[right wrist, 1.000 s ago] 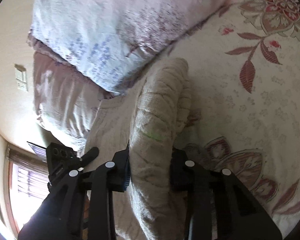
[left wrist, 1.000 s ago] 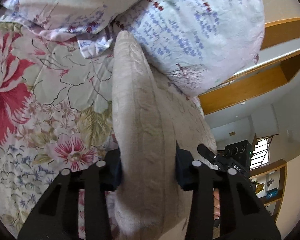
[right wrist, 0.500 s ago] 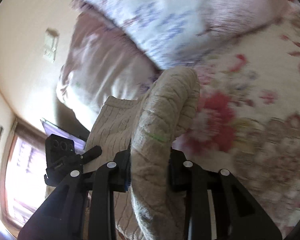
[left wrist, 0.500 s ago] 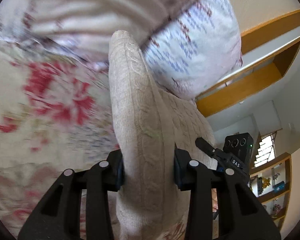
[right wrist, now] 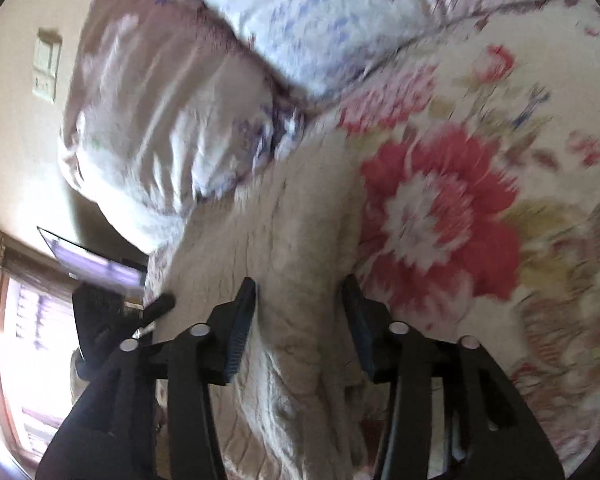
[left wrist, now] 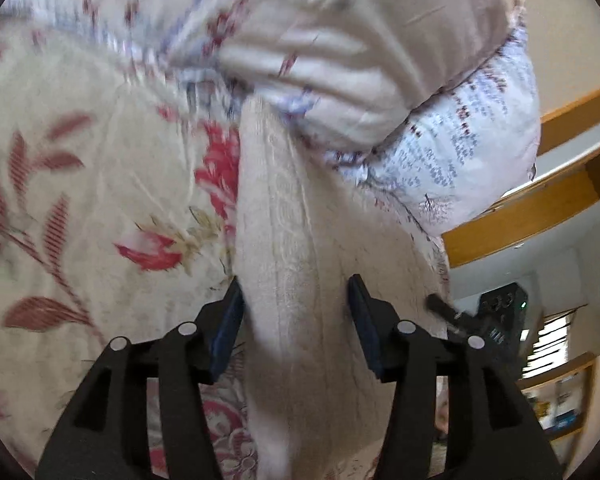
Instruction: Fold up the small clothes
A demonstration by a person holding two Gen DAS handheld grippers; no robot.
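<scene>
The left hand-held gripper squeezes a fold of the cream knit sweater above the flowery bed cover. Next to it, the right hand-held gripper pinches the same sweater. Pillows sit just behind.

Cream cable-knit sweater on a cream bedspread (red flowers), beside blue-and-maroon-print white pillows.
</scene>
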